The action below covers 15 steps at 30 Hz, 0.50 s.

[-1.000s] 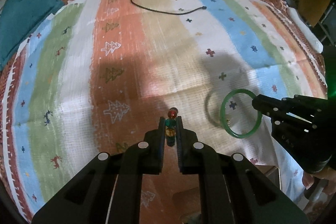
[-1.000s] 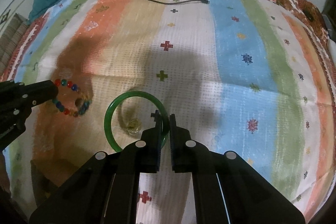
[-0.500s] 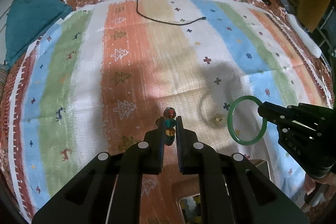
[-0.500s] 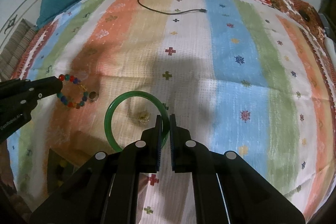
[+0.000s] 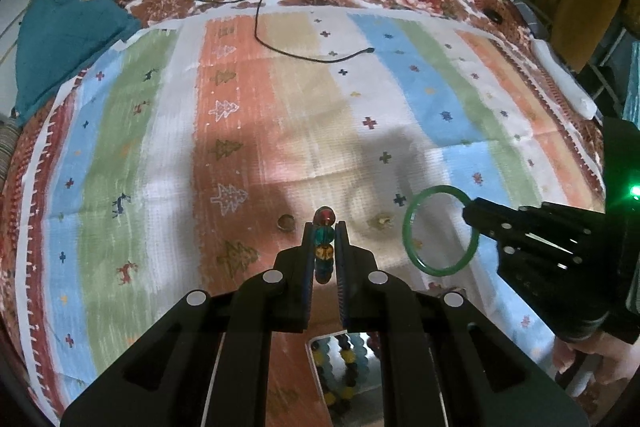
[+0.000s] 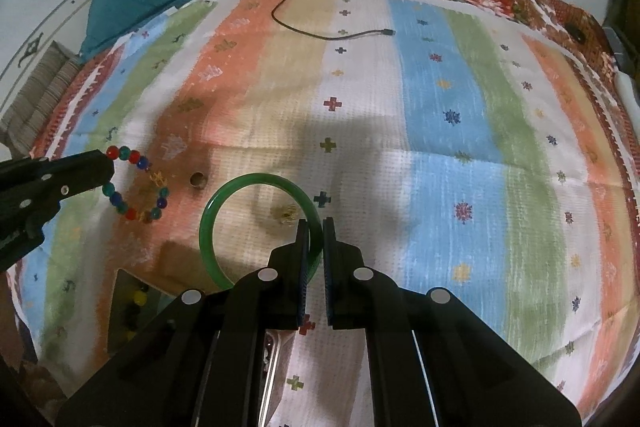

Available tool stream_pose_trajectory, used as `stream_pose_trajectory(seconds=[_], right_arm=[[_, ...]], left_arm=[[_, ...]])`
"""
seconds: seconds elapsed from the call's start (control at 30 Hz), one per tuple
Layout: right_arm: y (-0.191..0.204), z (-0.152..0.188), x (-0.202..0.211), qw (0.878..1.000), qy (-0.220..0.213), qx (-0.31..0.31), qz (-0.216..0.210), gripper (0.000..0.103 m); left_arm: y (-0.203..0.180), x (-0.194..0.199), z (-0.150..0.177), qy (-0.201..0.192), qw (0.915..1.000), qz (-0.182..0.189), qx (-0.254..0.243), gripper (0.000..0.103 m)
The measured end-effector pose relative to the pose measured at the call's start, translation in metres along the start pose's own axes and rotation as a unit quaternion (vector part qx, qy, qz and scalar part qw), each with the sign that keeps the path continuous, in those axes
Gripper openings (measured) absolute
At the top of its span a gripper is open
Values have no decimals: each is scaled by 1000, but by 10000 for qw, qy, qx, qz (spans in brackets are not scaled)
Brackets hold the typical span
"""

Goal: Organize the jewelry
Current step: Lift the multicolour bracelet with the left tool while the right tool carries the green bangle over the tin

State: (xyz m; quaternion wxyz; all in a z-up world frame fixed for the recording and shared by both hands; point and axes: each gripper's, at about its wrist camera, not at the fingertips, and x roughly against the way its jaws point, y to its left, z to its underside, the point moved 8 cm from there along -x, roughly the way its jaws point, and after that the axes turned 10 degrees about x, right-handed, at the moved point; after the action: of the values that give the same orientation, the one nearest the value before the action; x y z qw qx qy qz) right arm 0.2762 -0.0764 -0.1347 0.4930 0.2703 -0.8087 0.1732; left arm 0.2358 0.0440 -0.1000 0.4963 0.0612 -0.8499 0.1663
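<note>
Left hand-held gripper [image 5: 324, 239]: jaws nearly closed, clamping the beaded bracelet [image 6: 136, 187], held above the striped cloth [image 6: 440, 99]. Right hand-held gripper [image 6: 316, 235]: jaws pinched on the rim of the green bangle [image 6: 224, 203], just right of the bracelet. Bare fingers [image 5: 596, 355] visible behind the right gripper body.

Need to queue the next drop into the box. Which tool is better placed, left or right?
Probably left. The left tool, holding the beaded bracelet, sits almost directly above the open box. The right tool with the green bangle is off to the box's side.

Ring [image 5: 286, 223] left of earring [image 5: 383, 220], both on cloth [image 5: 280, 115].
</note>
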Motion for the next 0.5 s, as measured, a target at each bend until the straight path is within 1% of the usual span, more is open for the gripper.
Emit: stream_pose_trajectory(seconds=[0.23,0.37,0.5], right_arm=[[6,1,13,9999,-115,80,28,8],[11,3,20,9998,-159,137,13,8],[16,5,27,9996,-230,191,-1,8]], left_arm=[[-5,17,7,-185,9998,-13,8,9],[-5,23,9,-198,9997,62,96,9],[-8,29,13,-232,9997,104,56,9]])
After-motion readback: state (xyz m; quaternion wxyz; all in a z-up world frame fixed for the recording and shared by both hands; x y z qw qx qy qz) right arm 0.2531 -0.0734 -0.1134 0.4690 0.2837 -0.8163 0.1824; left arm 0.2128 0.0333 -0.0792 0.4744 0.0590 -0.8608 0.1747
